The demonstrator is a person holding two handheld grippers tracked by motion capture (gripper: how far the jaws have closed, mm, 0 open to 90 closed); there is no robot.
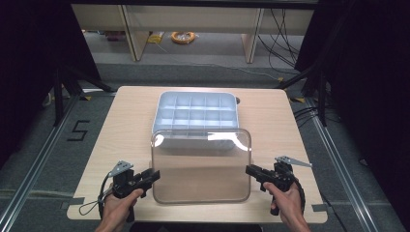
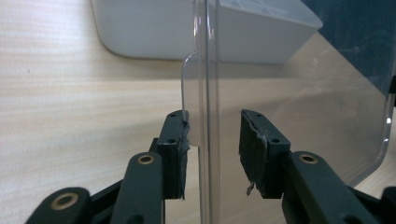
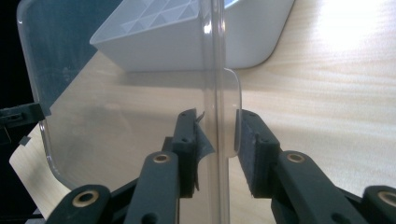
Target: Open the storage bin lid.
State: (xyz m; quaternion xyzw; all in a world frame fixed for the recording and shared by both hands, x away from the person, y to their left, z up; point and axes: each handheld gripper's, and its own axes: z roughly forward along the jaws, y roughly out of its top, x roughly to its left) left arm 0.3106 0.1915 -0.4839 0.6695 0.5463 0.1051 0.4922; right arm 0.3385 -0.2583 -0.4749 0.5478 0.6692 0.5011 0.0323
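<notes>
A clear plastic lid [image 1: 203, 169] lies over the near half of the wooden table [image 1: 125, 125], its far edge overlapping the front of a white compartmented box [image 1: 196, 111]. My left gripper [image 1: 153, 175] is at the lid's left edge and my right gripper [image 1: 249, 170] at its right edge. In the left gripper view the open jaws [image 2: 212, 149] straddle the lid's rim [image 2: 208, 93]; one pad touches the lid's tab, the other stands apart. In the right gripper view the jaws [image 3: 217, 149] straddle the rim [image 3: 215, 84] with small gaps, and the box [image 3: 154, 42] sits behind.
The box's compartments look empty. Bare table lies left and right of the box. Beyond the table are grey floor, dark stands at both sides and a coil of orange cable [image 1: 183, 36] under a far bench.
</notes>
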